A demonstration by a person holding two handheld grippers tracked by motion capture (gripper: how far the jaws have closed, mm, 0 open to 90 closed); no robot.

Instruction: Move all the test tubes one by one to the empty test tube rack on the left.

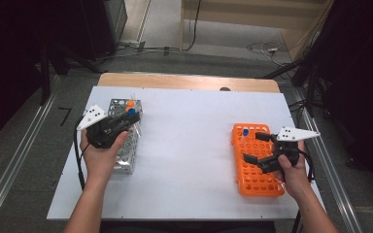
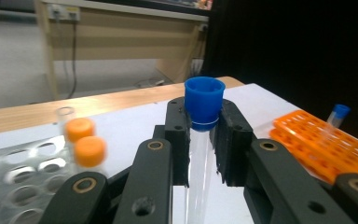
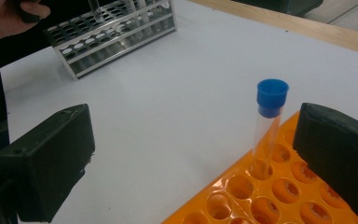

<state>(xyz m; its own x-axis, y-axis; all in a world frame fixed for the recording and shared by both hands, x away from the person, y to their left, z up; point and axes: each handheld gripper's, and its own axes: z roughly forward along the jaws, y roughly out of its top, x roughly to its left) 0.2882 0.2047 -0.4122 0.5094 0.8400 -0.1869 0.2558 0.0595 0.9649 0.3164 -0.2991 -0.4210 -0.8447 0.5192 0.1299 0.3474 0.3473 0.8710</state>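
Right now my left gripper (image 2: 204, 140) has its black jaws clamped on a clear plastic test tube with a blue cap (image 2: 204, 100); the pads press on the tube just under the cap, and the tube stands upright between them. From the high view I see that left gripper (image 1: 126, 119) over the far end of the silver metal tube rack (image 1: 126, 153) on the left side of the white table top (image 1: 184, 145). Two clear tubes with orange caps (image 2: 84, 142) stand in that rack, just beside the tube I hold.

My right gripper (image 3: 191, 158) has its jaws spread wide, with nothing pressed between the pads. A second clear blue-capped tube (image 3: 270, 116) stands upright in a hole near the far edge of the orange plastic rack with round holes (image 3: 261, 196), in the gap between the open jaws but touching neither. In the high view the right gripper (image 1: 257, 148) hovers over this orange rack (image 1: 252, 179) on the right side of the table, well apart from the metal one.
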